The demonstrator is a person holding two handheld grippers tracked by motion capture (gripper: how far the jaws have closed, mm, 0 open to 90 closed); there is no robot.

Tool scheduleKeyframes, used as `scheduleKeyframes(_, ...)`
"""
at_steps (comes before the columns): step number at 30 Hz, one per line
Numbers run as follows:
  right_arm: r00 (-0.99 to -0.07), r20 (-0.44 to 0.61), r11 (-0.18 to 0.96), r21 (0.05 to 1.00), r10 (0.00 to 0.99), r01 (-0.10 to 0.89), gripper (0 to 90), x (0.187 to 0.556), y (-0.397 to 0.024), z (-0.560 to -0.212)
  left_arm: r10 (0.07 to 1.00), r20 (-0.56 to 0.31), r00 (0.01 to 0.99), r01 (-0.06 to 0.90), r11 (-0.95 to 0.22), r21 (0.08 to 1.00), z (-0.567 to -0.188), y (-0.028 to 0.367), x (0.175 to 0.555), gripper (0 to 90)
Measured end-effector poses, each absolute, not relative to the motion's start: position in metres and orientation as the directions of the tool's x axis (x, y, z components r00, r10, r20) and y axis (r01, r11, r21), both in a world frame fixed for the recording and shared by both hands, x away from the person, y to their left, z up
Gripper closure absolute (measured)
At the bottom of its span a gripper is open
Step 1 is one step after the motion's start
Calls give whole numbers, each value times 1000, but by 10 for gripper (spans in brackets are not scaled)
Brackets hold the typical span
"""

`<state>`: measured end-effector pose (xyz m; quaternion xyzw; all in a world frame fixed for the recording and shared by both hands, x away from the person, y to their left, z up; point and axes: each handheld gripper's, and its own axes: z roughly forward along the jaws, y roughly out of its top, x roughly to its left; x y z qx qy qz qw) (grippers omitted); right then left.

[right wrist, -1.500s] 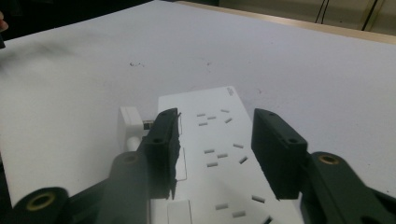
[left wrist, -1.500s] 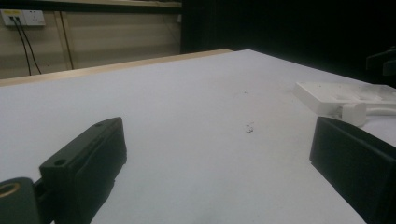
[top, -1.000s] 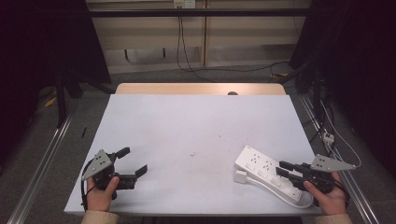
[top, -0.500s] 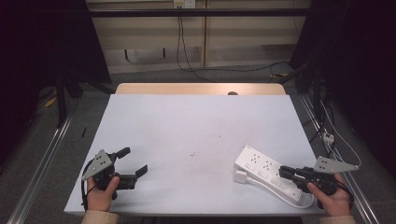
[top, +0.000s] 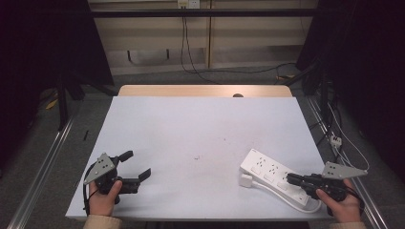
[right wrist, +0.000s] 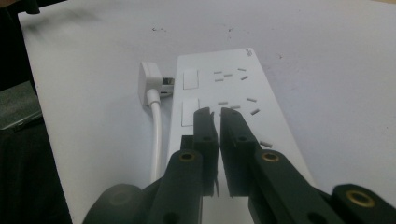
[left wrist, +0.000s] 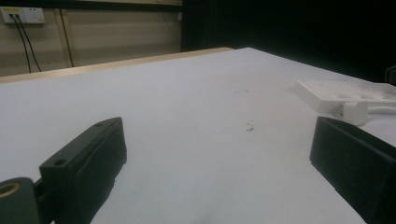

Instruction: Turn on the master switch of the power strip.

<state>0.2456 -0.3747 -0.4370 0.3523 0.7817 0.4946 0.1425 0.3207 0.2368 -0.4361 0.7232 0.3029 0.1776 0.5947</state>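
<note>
One white table (top: 200,129); power strip (top: 272,172) right | dark room; wall cables (top: 184,36)

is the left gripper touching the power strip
Apart. In the high view the left gripper sits open near the table's left edge, with a wide stretch of bare table between it and the power strip at the right.

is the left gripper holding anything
No, the left gripper is open above the bare table, with nothing between its jaws.
</note>
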Motion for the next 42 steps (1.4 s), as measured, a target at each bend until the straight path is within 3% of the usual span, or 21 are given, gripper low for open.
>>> scheduleKeyframes(14, -717, 140, 273, 861, 682, 428, 900, 240, -379, -437, 652, -106, 751, 227, -105, 968, -436, 237, 321, 35)
scheduleKeyframes(42, -718, 166, 297, 830, 676, 472, 900, 230, -392, -440, 645, -104, 757, 230, -114, 966, -438, 234, 322, 35)
